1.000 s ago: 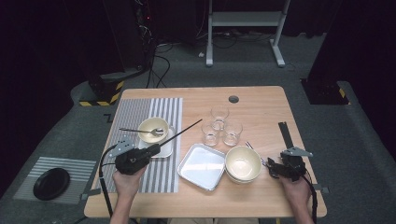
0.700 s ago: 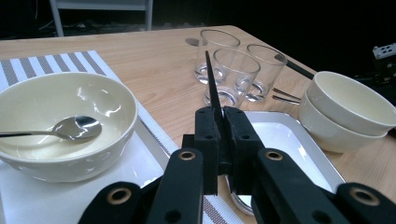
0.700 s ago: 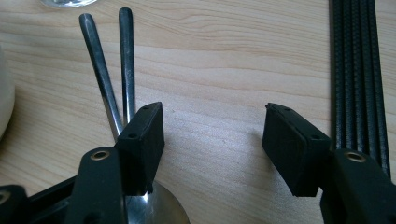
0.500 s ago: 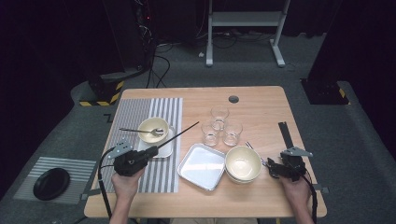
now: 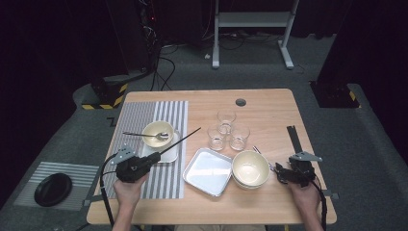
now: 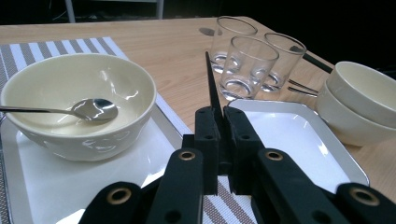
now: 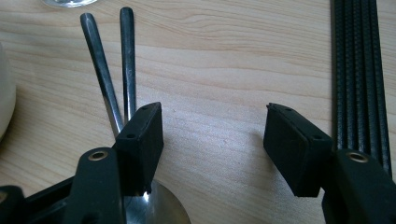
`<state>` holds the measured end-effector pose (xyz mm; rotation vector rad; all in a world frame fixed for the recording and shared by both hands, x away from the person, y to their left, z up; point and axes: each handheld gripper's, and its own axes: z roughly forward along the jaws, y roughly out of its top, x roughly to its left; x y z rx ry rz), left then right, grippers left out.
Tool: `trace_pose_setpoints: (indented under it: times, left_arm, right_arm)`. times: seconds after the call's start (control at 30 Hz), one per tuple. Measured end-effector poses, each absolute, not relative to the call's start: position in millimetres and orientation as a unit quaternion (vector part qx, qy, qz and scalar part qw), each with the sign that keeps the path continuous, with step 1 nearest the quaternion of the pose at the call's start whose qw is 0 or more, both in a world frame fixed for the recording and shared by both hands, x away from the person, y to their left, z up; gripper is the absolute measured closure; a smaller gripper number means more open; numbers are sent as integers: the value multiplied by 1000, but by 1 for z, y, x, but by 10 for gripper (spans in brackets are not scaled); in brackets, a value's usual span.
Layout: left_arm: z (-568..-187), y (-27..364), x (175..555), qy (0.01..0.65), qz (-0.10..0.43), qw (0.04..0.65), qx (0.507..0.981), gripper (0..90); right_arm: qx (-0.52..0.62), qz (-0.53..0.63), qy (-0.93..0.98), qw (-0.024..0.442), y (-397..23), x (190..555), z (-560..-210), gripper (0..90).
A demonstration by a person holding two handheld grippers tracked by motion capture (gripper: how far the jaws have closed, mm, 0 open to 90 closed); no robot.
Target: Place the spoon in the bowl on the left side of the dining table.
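While the left gripper [image 5: 153, 157] squeezes a thin black chopstick [image 5: 185, 138] between its closed jaws, the stick pokes out over the table [image 5: 269, 110] toward the three glasses [image 5: 226, 129]. In the left gripper view the chopstick [image 6: 211, 84] rises straight up from between the two black pads. Just beside it sits a cream bowl [image 5: 158, 134] with a spoon [image 5: 144, 135] inside, standing on a small white tray [image 5: 171, 153] on the striped mat [image 5: 144, 113]. The right gripper [image 5: 281, 174] rests low on the wood near two stacked bowls [image 5: 250, 169], with its jaws wide apart and nothing between them. Two spoon handles [image 7: 109, 60] lie by its left pad, and black sticks [image 7: 357, 70] lie along its right.
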<state>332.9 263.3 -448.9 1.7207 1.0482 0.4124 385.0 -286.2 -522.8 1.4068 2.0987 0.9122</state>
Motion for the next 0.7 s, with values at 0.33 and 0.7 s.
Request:
trace_pose_setpoints:
  times: [0.33,0.7]
  left_arm:
    - [-453,263,333,443,175,505,720,844]
    - [-459,262,334,457,179,506,710,844]
  right_arm:
    - [512,331,761,224,-286,385,-523,375]
    - [512,331,761,224,-286,385,-523,375]
